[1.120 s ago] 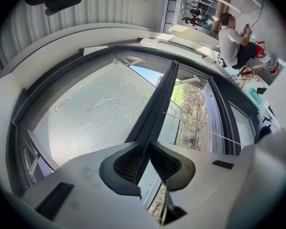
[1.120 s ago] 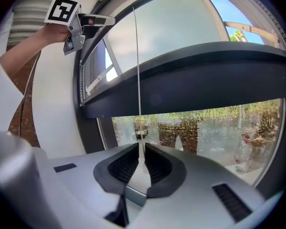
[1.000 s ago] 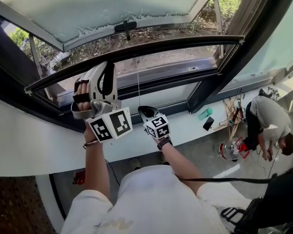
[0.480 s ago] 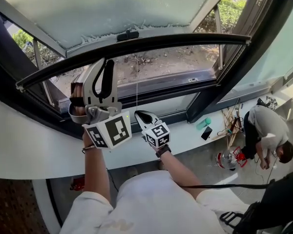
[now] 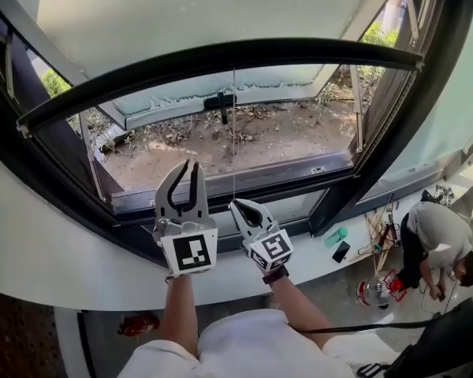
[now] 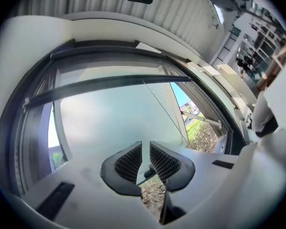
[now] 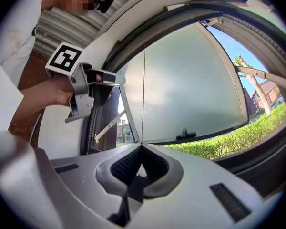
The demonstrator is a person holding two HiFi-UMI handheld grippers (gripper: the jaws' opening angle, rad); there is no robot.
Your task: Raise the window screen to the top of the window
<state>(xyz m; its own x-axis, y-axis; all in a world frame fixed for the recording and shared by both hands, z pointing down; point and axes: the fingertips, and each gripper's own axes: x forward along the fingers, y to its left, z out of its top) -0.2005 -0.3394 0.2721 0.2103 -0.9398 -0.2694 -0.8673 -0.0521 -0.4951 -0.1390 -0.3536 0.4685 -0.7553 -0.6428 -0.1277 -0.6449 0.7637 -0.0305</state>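
Note:
The window screen's dark bottom bar (image 5: 221,53) arcs across the upper part of the opening, well above both grippers. From it a thin pull cord (image 5: 234,132) hangs straight down into my right gripper (image 5: 235,205), which is shut on the cord's lower end. The right gripper view shows the cord (image 7: 143,94) running into the closed jaw tips (image 7: 141,147). My left gripper (image 5: 185,166) stands just left of the right one, above the sill, with a narrow gap and nothing between its jaws. In the left gripper view (image 6: 146,149) the bar (image 6: 109,82) is far above.
Beyond the opening, a frosted casement sash hangs outward, with a black handle (image 5: 221,99) on it. The white sill (image 5: 63,266) runs below my hands. On it at right lie a green bottle (image 5: 335,235) and a phone (image 5: 341,250). A person (image 5: 437,219) crouches at the far right.
The screen bar has gone up from beside the left gripper to high above both. The right gripper rose with the cord. The left gripper rolled upright and is now away from the bar.

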